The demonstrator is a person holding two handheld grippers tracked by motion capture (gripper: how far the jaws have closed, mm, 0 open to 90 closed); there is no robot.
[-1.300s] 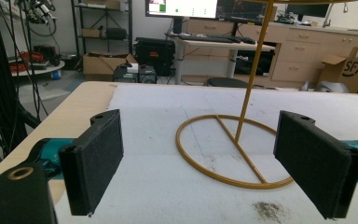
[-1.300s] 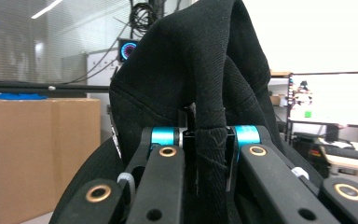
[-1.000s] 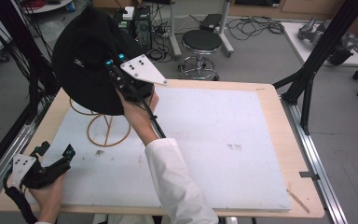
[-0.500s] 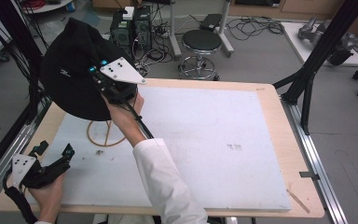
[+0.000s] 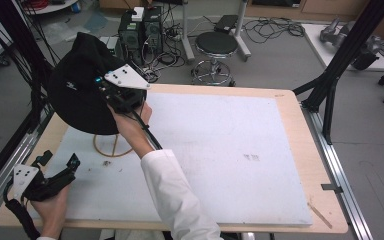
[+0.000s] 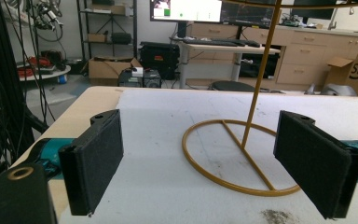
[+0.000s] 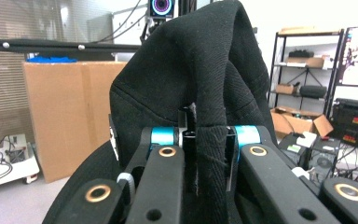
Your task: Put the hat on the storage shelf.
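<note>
Black cap [image 5: 77, 95] pinched in right claw [image 5: 111, 92], above wire stand [image 5: 111, 148]

Even, soft indoor light fills all three views, and the white table [image 5: 220, 150] shows faint shadows and no glare. The high view is soft and slightly blurred, with the frame posts at its edges leaning outward as in a wide lens. In the right gripper view the black cap [image 7: 205, 84] swallows detail against a bright wall, while the left gripper view stays fairly sharp.
</note>
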